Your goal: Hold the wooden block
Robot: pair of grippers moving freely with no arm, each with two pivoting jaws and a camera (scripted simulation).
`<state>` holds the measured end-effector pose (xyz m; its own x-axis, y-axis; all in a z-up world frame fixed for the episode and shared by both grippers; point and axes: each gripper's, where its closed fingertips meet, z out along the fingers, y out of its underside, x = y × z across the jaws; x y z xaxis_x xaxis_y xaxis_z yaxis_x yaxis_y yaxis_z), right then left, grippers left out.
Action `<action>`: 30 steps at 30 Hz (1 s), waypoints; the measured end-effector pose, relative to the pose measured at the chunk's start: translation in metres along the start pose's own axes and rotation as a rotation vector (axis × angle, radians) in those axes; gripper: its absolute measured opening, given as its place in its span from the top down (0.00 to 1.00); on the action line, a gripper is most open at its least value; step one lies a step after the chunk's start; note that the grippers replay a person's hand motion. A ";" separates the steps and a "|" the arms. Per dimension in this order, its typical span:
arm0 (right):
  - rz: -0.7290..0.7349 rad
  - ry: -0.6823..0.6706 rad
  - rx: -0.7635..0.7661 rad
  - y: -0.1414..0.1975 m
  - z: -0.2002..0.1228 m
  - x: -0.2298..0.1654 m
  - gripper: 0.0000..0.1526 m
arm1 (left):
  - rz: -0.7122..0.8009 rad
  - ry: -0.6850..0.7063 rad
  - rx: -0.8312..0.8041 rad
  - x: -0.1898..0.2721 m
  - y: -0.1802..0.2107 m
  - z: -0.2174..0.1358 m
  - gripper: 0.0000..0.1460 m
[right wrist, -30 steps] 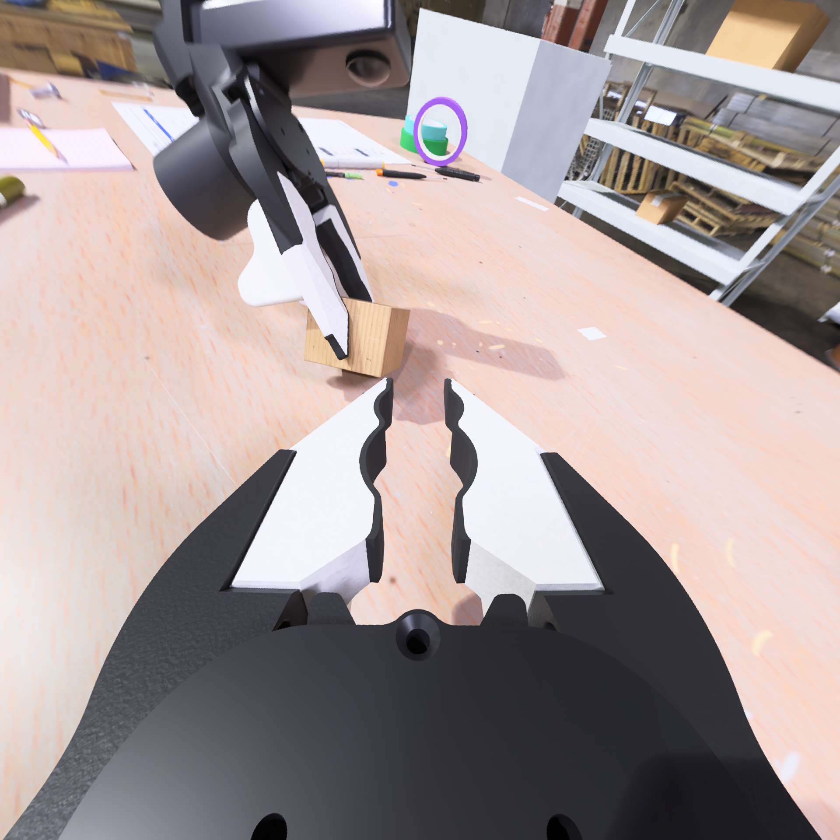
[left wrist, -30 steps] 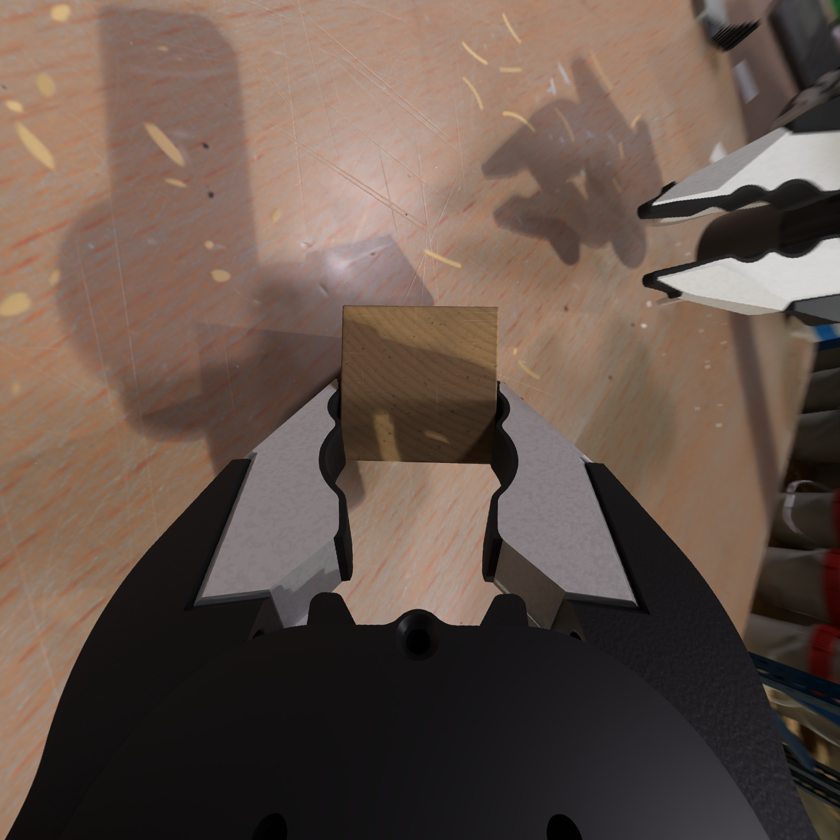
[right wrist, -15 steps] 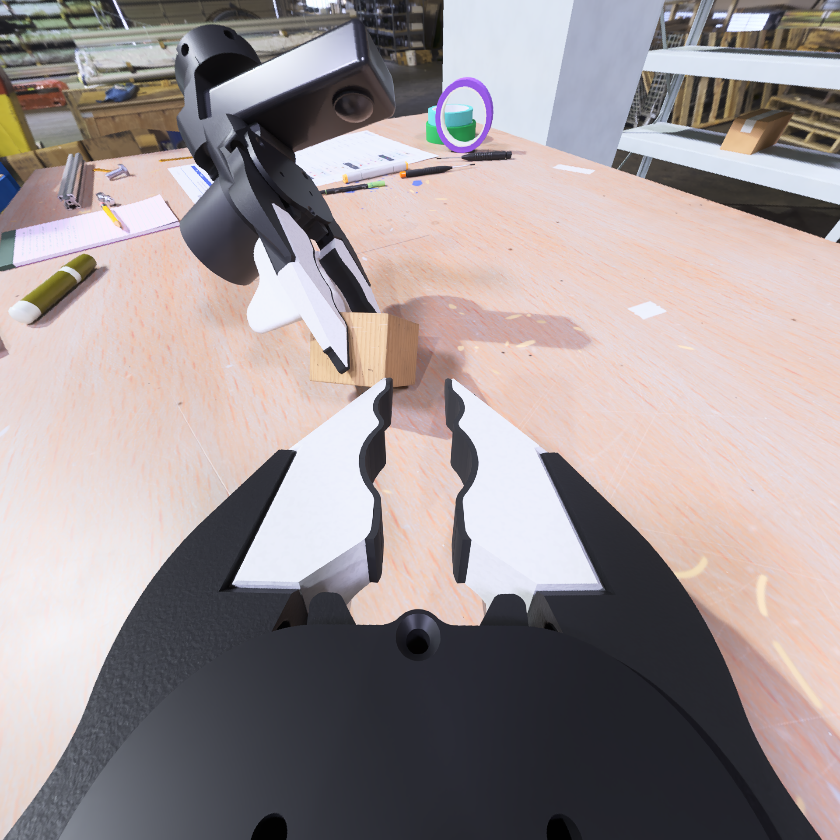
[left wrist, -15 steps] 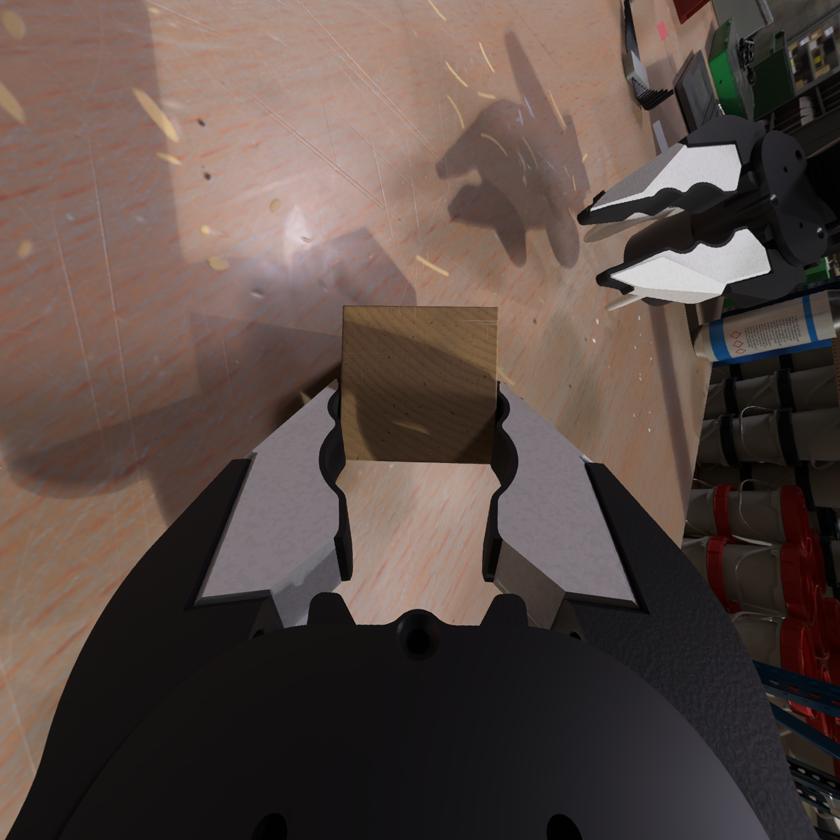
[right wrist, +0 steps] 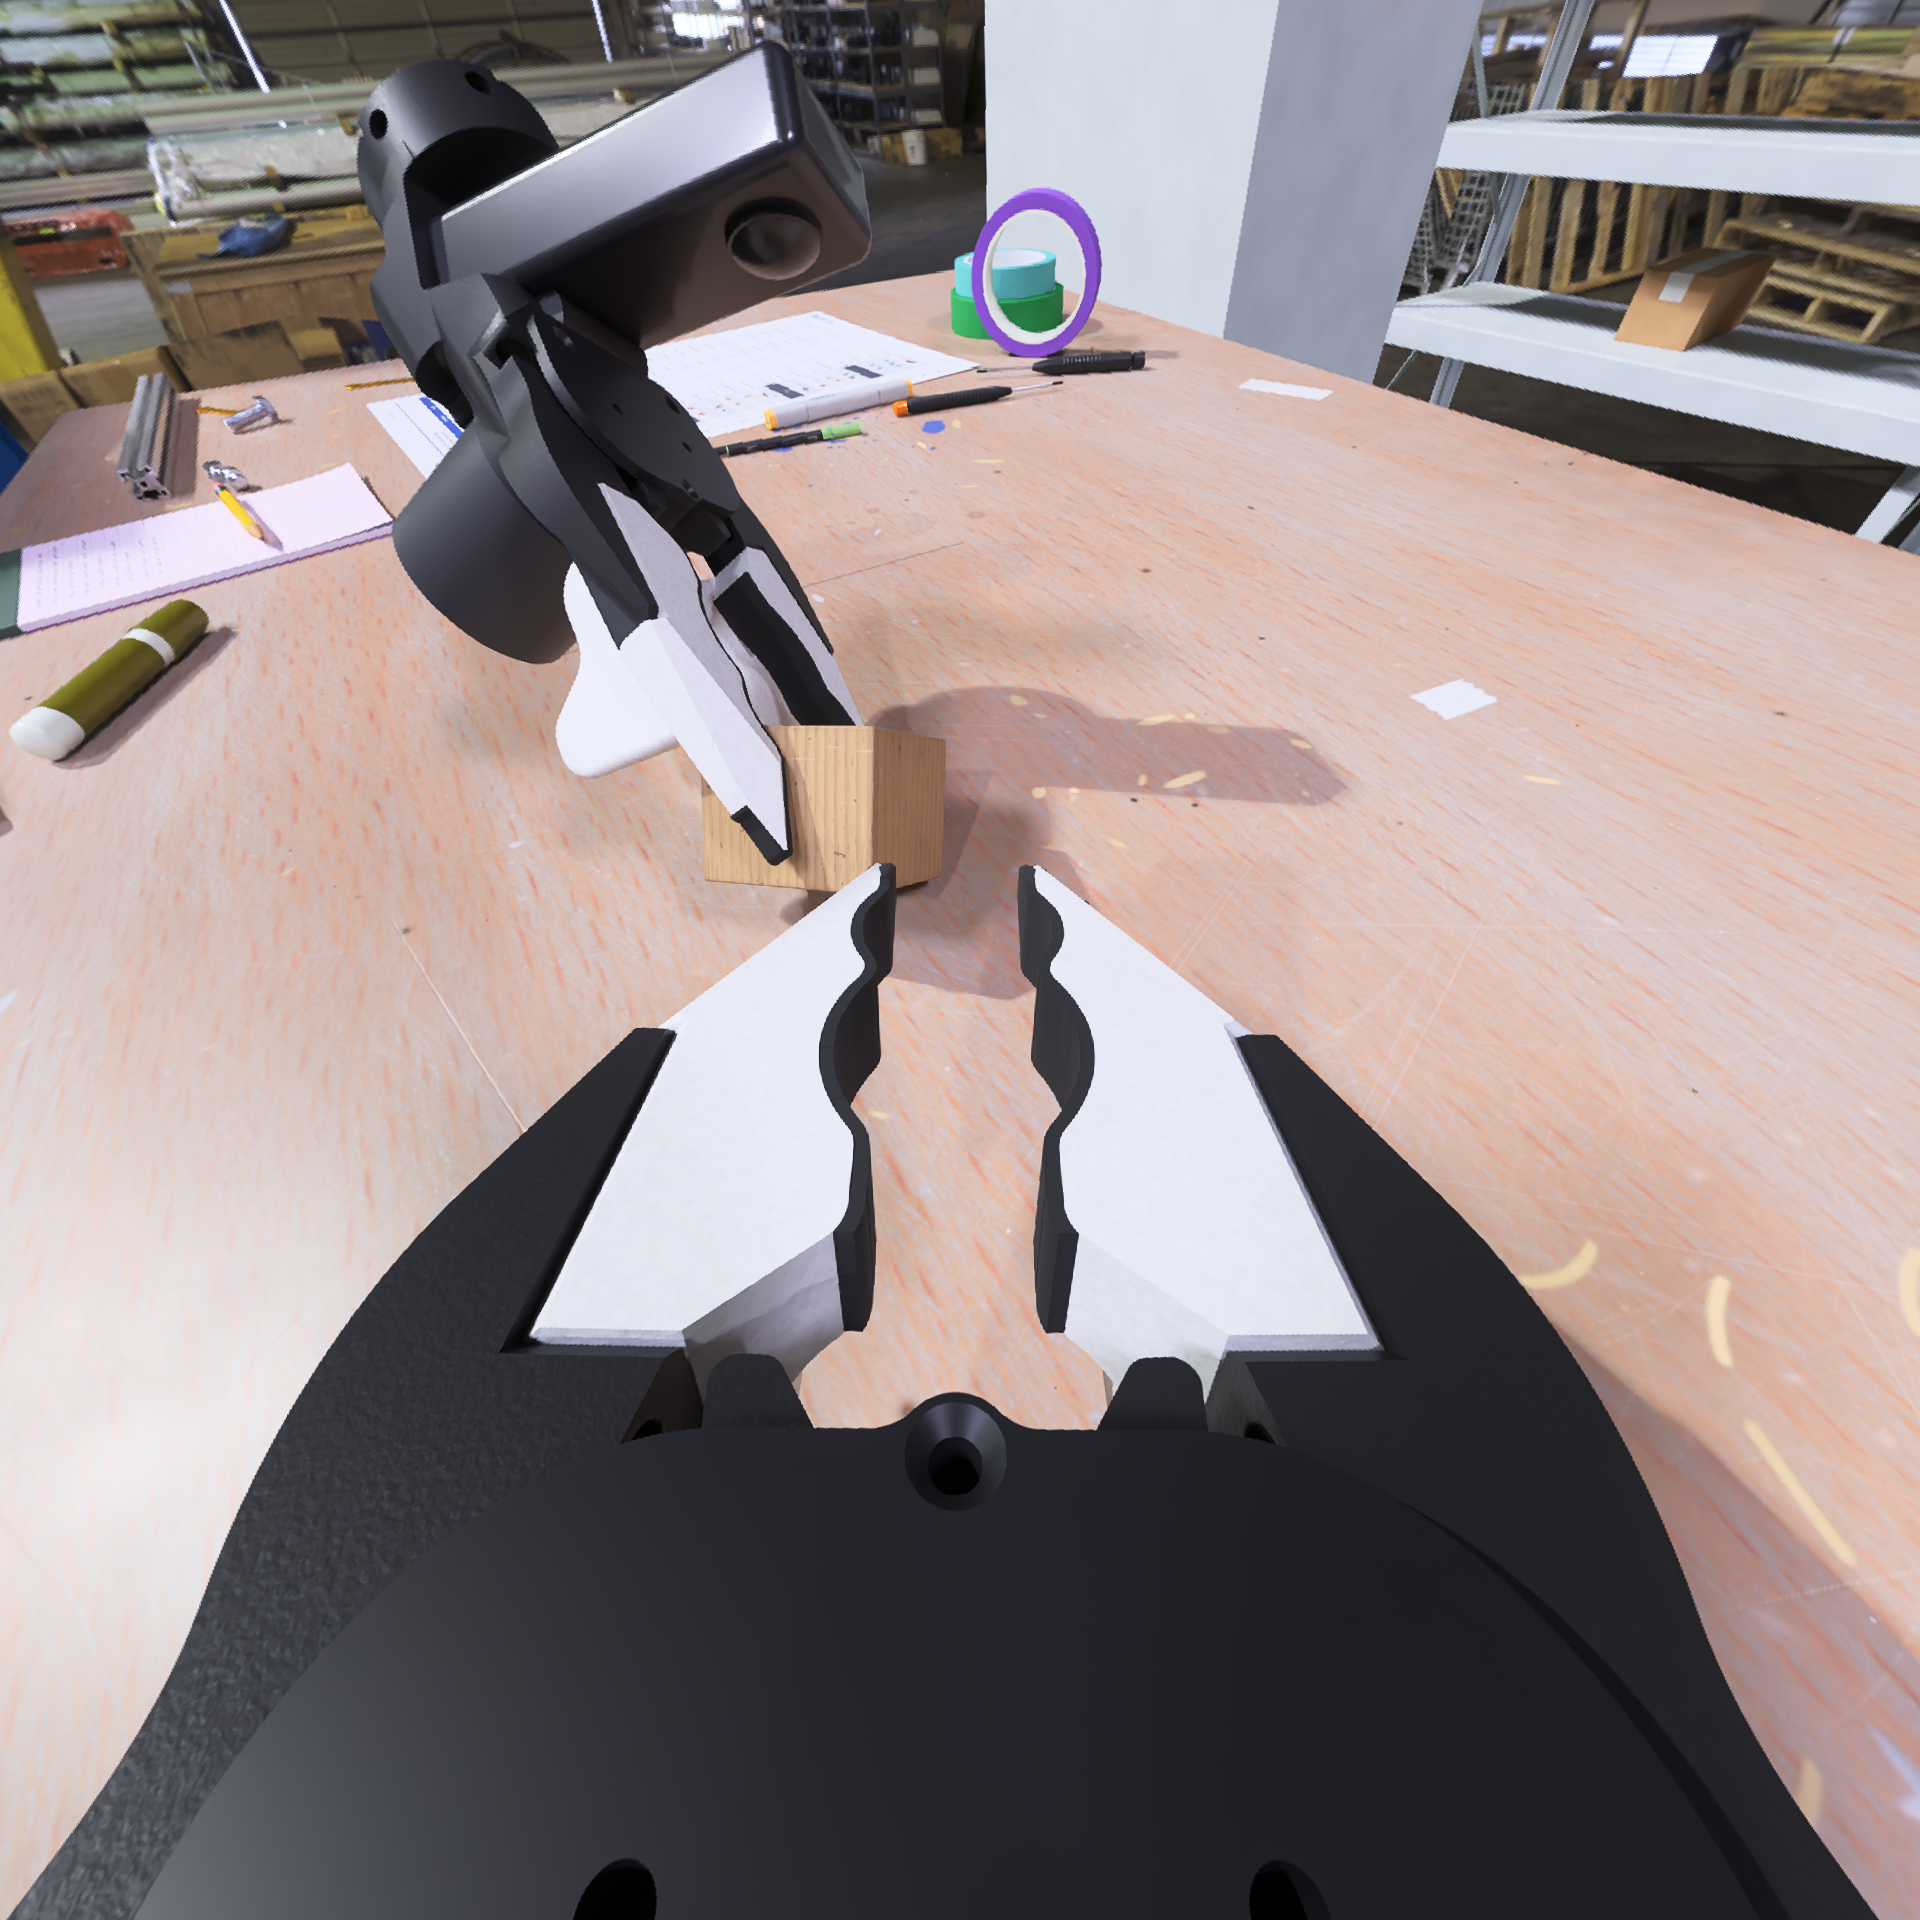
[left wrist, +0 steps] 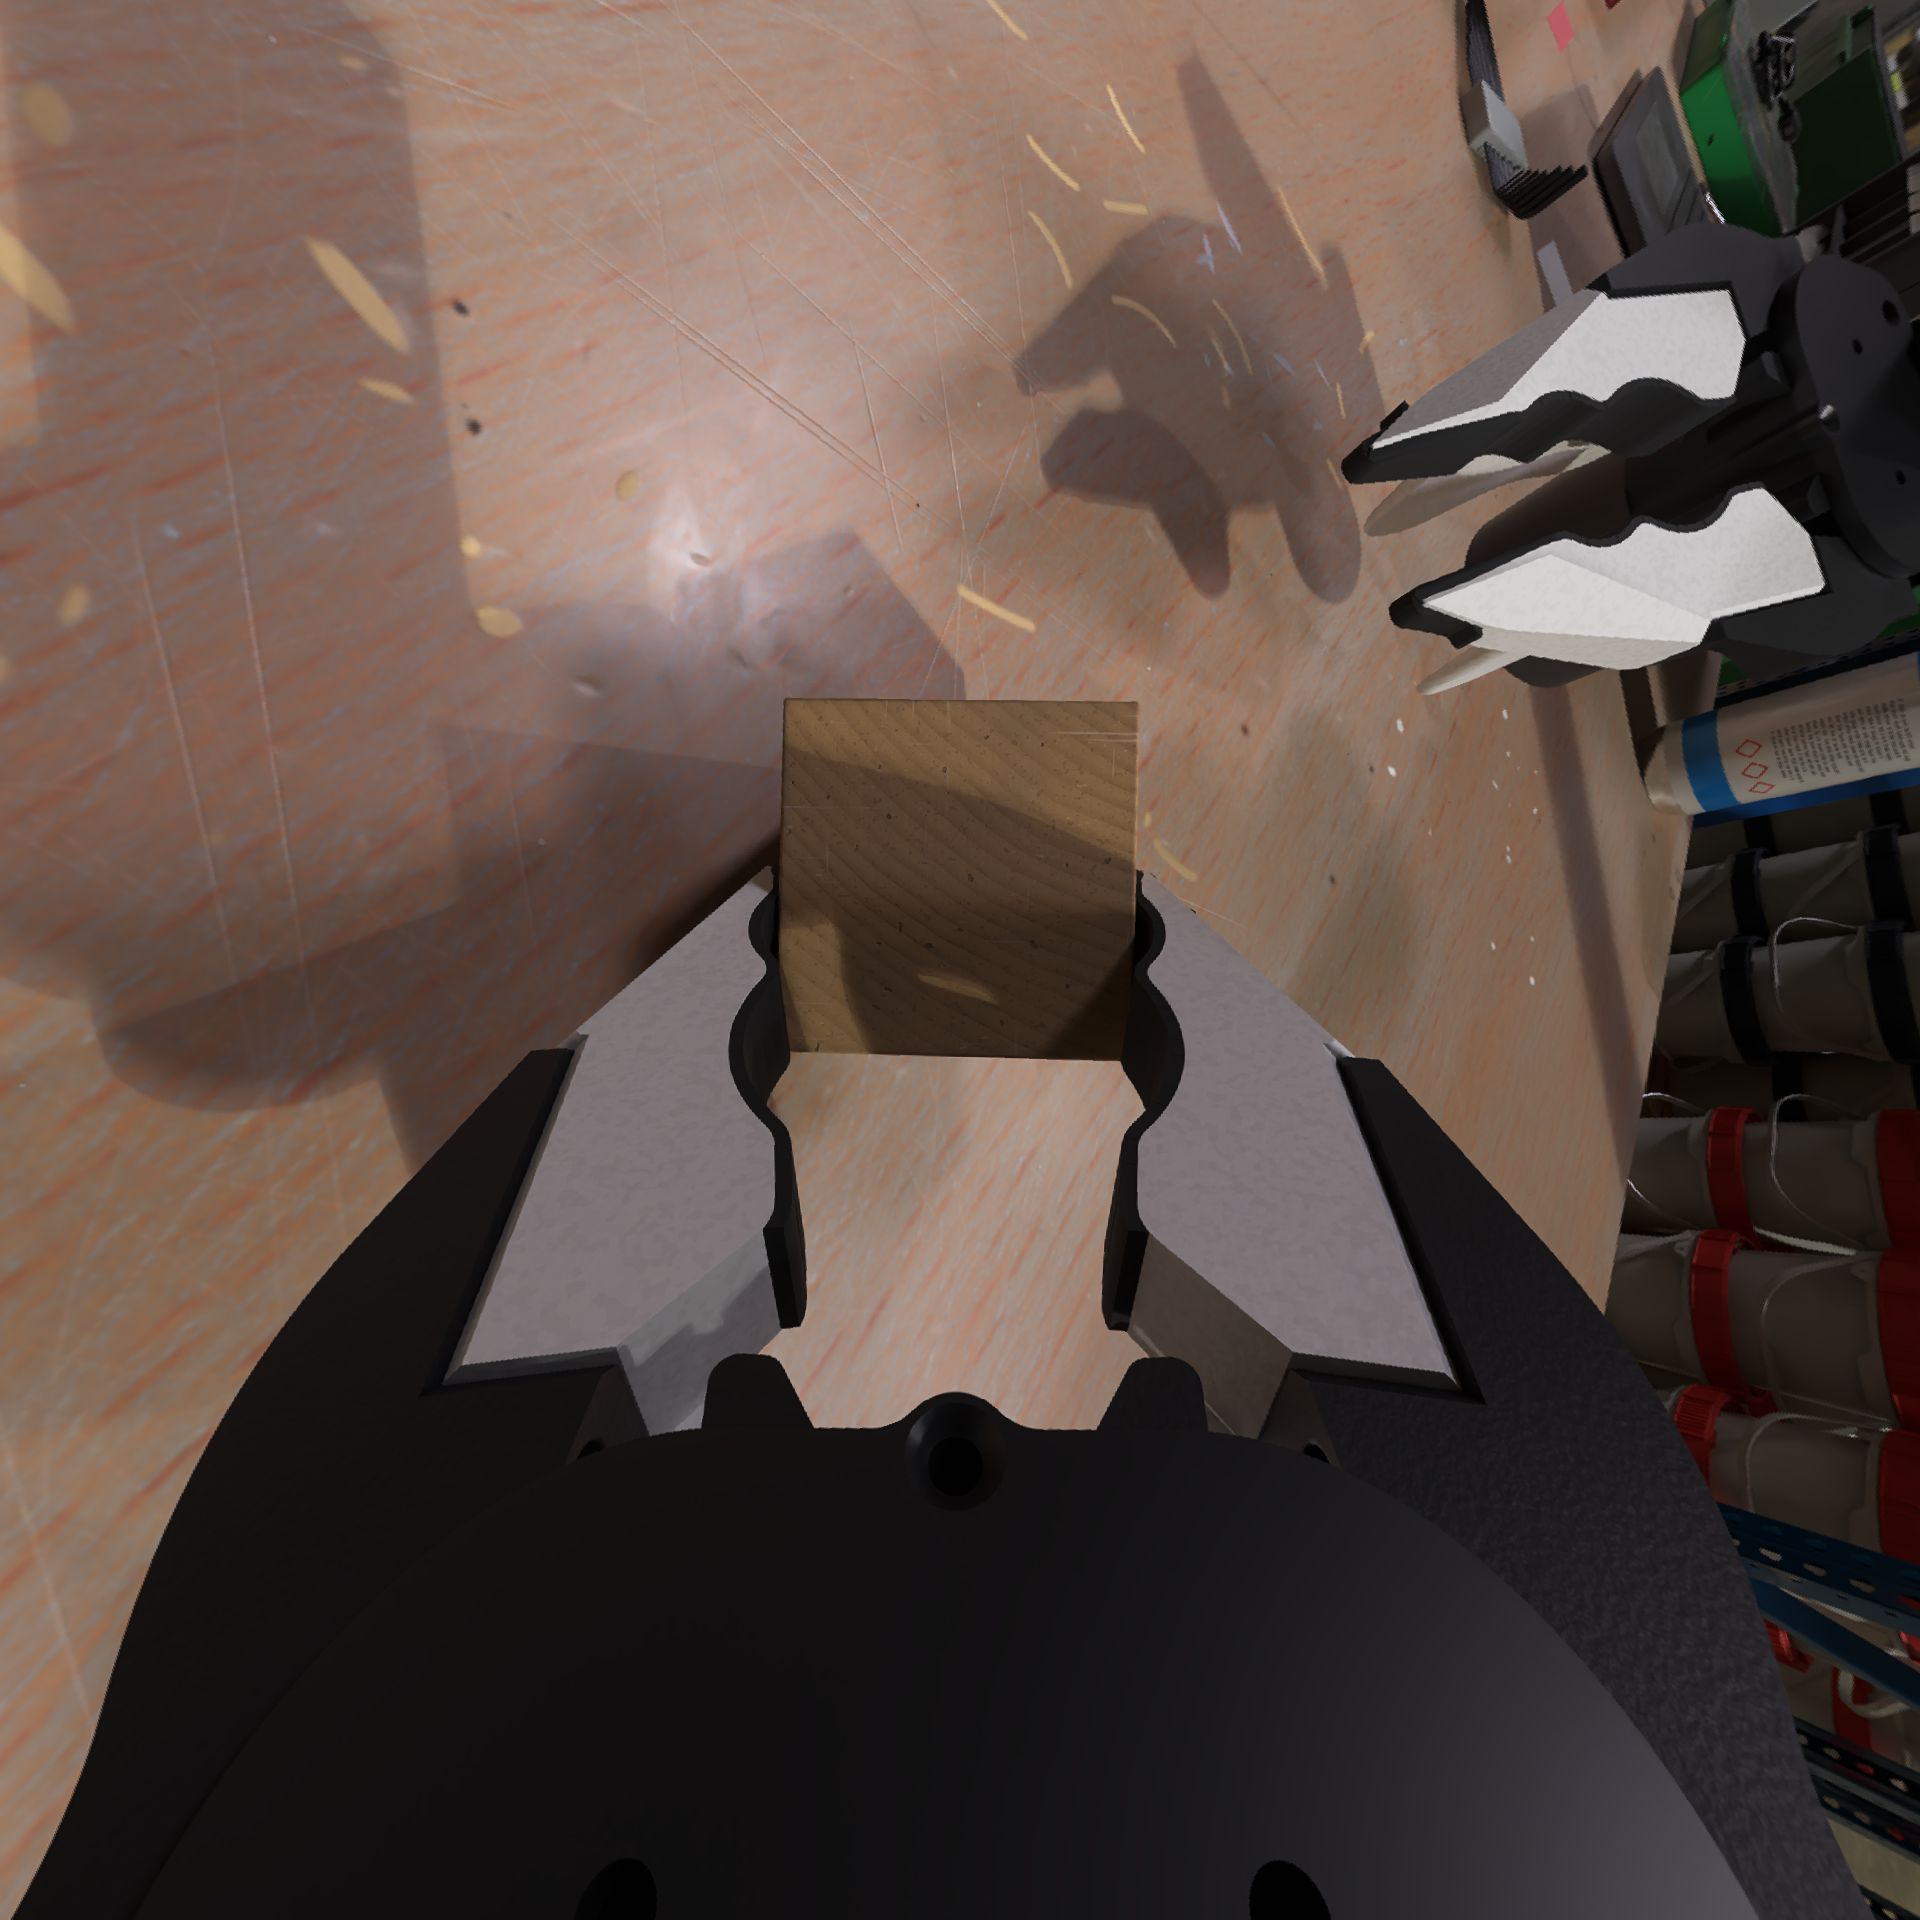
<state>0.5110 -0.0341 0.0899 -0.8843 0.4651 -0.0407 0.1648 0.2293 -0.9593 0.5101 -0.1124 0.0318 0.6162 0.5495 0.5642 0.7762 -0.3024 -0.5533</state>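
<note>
The wooden block [left wrist: 956, 883] is a light-brown cube held between my left gripper's [left wrist: 956, 896] grey fingers, which are shut on its two sides. In the right wrist view the block [right wrist: 883, 800] looks level, at or just above the table [right wrist: 1455, 935], with the left gripper [right wrist: 795, 779] coming down on it from the upper left. My right gripper [right wrist: 956, 873] is open with a narrow gap and holds nothing. Its tips are just short of the block's near corner. It also shows in the left wrist view [left wrist: 1377, 540], off to the right.
At the table's far end stand tape rolls [right wrist: 1023, 281], pens and screwdrivers [right wrist: 966, 397], and paper sheets [right wrist: 800, 358]. A notepad [right wrist: 197, 540] and an olive marker [right wrist: 104, 681] lie at the left. The table edge and racked tubes [left wrist: 1787, 1132] are at the right.
The left gripper stays shut on the block, which was tilted and now sits level. The right gripper has drawn back a little from the block and tipped upward, still open.
</note>
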 end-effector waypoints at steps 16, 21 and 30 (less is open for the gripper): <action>-0.018 0.009 -0.020 0.003 0.001 0.000 0.85 | 0.030 -0.025 -0.008 0.000 0.000 0.001 0.56; -0.024 0.017 -0.029 0.004 0.000 0.000 0.85 | 0.036 -0.033 -0.010 0.000 0.000 0.001 0.56; -0.030 0.019 -0.030 0.004 0.000 0.000 0.85 | 0.045 -0.044 -0.010 0.000 0.000 0.002 0.56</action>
<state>0.5117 -0.0337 0.0859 -0.8809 0.4733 -0.0064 0.1513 0.2687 -0.9513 0.5101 -0.1107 0.0307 0.6446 0.5684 0.5113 0.7490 -0.3354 -0.5715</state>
